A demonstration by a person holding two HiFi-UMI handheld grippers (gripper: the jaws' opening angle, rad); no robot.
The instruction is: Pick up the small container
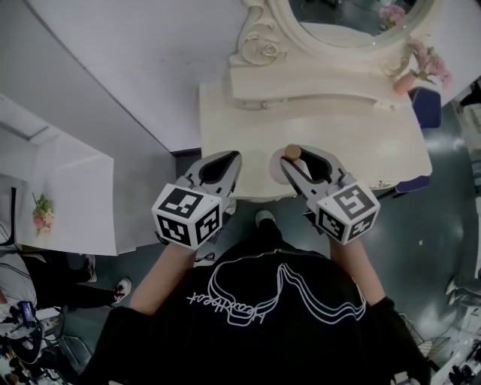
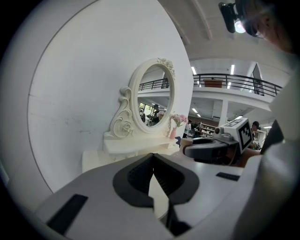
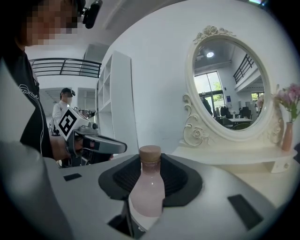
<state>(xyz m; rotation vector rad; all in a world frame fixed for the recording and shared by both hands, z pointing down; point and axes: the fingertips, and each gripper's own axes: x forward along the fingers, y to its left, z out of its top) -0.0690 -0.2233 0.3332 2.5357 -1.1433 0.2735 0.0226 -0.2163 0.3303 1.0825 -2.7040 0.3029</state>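
Observation:
The small container is a pale pink bottle (image 3: 147,194) with a tan cap (image 1: 292,152). It stands upright between the jaws of my right gripper (image 3: 151,159), which is shut on it. In the head view that gripper (image 1: 291,159) hovers over the front edge of the cream dressing table (image 1: 361,143). My left gripper (image 1: 228,162) hangs beside it at the same height, its jaws closed together with nothing in them. The left gripper view shows its tips (image 2: 153,155) touching, with the right gripper (image 2: 211,149) off to the right.
An oval mirror (image 1: 353,19) in an ornate frame stands at the back of the table. A pink vase of flowers (image 1: 421,69) is at its right. A white shelf unit (image 1: 68,195) stands to the left, and a blue seat (image 1: 427,105) beyond the table's right end.

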